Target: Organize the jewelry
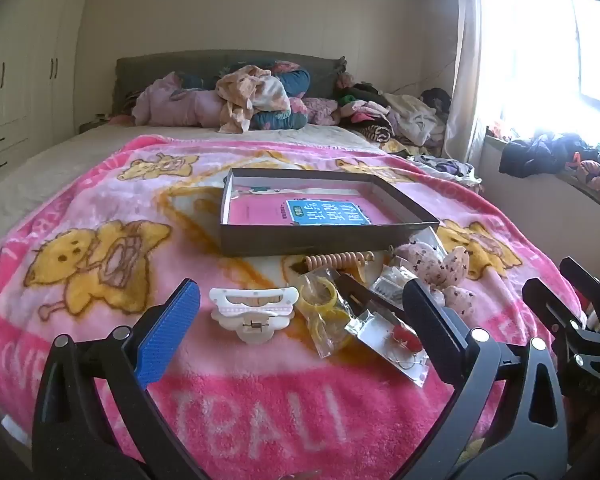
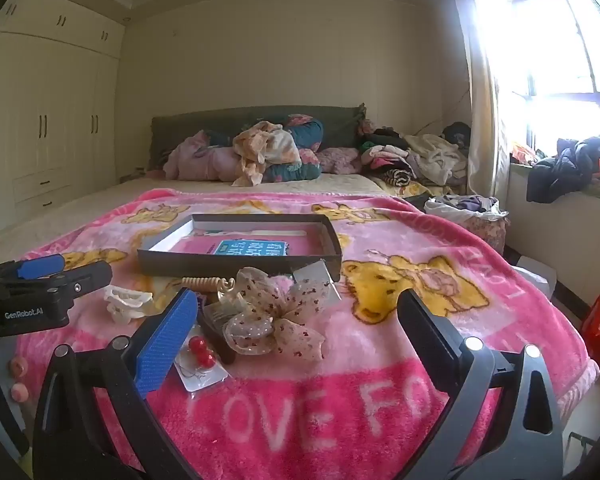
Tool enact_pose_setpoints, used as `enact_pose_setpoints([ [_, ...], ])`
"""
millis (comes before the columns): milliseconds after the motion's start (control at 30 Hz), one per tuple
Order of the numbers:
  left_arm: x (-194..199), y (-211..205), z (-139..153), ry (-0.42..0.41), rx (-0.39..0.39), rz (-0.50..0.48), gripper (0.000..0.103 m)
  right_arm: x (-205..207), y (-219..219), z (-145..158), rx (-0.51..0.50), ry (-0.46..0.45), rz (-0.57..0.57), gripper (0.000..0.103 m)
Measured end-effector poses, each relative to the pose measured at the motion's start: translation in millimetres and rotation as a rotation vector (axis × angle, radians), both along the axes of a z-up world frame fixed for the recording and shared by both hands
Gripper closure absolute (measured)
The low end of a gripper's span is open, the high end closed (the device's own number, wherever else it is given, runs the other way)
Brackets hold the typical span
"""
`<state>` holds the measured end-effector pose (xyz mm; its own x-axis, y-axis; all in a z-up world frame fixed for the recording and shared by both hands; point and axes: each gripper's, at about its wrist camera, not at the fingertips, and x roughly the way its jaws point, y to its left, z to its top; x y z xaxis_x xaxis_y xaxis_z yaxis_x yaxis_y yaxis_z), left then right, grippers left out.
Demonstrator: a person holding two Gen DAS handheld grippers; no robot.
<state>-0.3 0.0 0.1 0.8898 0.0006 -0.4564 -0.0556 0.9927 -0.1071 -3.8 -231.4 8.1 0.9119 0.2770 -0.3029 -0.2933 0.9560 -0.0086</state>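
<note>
Left wrist view
Left tool: fingers spread wide apart, holding nothing, low over the near part of the blanket.
Blue pad: on the left finger, clear of every item.
White hair claw: on the blanket between the two fingers, just right of the blue pad.
Yellow rings in a clear bag: just right of the claw.
Red earrings on a card: near right, close against the right finger.
Coil hair tie: farther off, just in front of the box.
Box: shallow, dark-walled, open, at the middle of the blanket; a pink book with a blue label lies inside.
Spotted bow: right of the pile, beyond the right finger.
Right tool: at the far right edge, fingers parted.

Right wrist view
Right tool: fingers wide apart, empty, low over the blanket.
Spotted bow: between the fingers, nearer the left one.
Red earrings: beside the blue pad, on their card.
White claw: left, next to the left tool.
Left tool: seen from the side at the left edge; whether it is apart cannot be told from here.
Box: beyond the pile, open.
Bedding heap: far end of the bed, by the headboard.
</note>
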Motion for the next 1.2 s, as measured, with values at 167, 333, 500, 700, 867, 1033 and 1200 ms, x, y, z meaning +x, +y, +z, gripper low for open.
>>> enact_pose_setpoints([
  [167,-0.1,-0.3,0.0,-0.003,0.005,0.002,0.01,0.1,-0.2,0.9,0.003,-0.003,-0.001,0.006],
  [333,0.1,-0.3,-0.1,-0.004,0.005,0.0,0.01,-0.8,-0.5,1.4,0.005,-0.009,0.001,0.006],
  [500,-0.3,-0.4,0.1,-0.006,0.007,0.001,0.01,-1.3,-1.5,2.0,0.01,-0.012,0.002,0.006],
  [700,-0.2,-0.5,0.0,-0.007,0.008,0.001,0.01,-0.5,-2.5,0.8,0.012,-0.012,-0.002,0.006],
  [867,-0.3,-0.6,0.1,-0.007,0.009,0.002,0.01,-0.8,-3.1,2.7,0.015,-0.011,-0.003,0.006],
  [1033,-0.4,-0.7,0.1,-0.008,0.011,0.001,0.01,-0.6,-3.2,2.8,0.017,-0.01,-0.001,0.006],
  [1200,-0.3,-0.7,0.1,-0.007,0.012,0.003,0.01,-1.0,-2.9,3.1,0.018,-0.01,-0.002,0.006],
])
